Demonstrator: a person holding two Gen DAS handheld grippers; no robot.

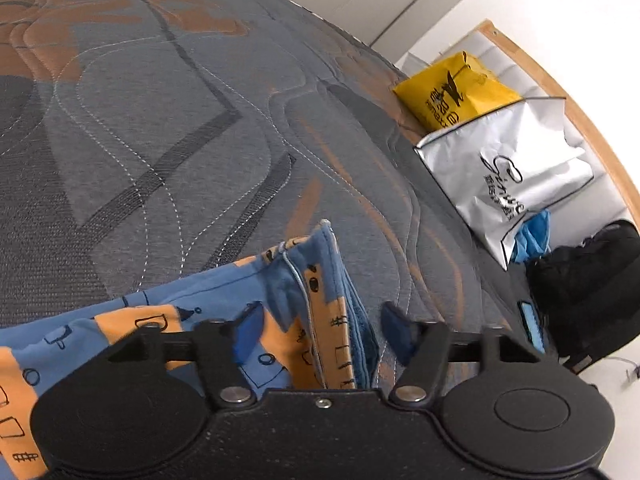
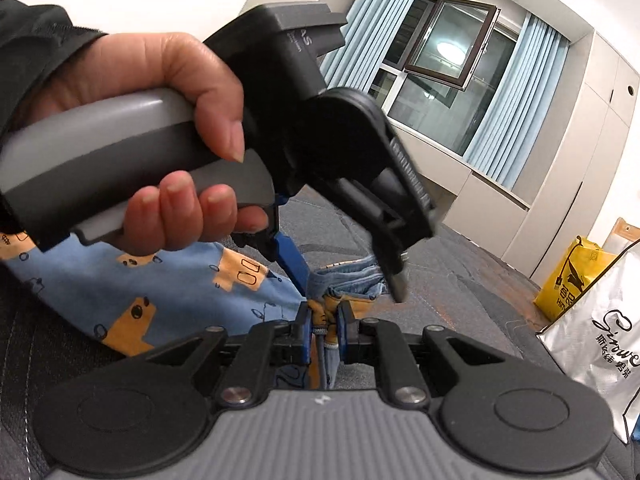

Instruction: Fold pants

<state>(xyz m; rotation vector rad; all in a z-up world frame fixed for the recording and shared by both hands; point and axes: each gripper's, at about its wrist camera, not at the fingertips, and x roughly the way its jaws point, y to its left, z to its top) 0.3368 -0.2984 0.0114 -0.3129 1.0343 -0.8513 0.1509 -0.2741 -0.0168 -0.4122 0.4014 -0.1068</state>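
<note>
Two grippers are working the pants [image 1: 224, 312] lying on the mattress [image 1: 168, 128]: right gripper [image 2: 322, 334] is pinching the waistband, left gripper [image 1: 318, 330] is straddling it, jaws apart. Matching both grips along one edge should be keeping the fold square.

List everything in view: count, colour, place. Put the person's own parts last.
pants: one, blue and orange print, on the mattress near both grippers
mattress: one, grey with orange pattern, under everything
yellow bag: one, at the mattress's far edge
silver bag: one, beside the yellow bag
black bag: one, next to the silver bag
curtains: light blue, flanking the window
window: one, dark frame, pane swung open
left gripper: black, blue pads, jaws apart around a raised pants edge
right gripper: grey and black, shut on pants
hand: one, holding the left gripper's handle
</note>
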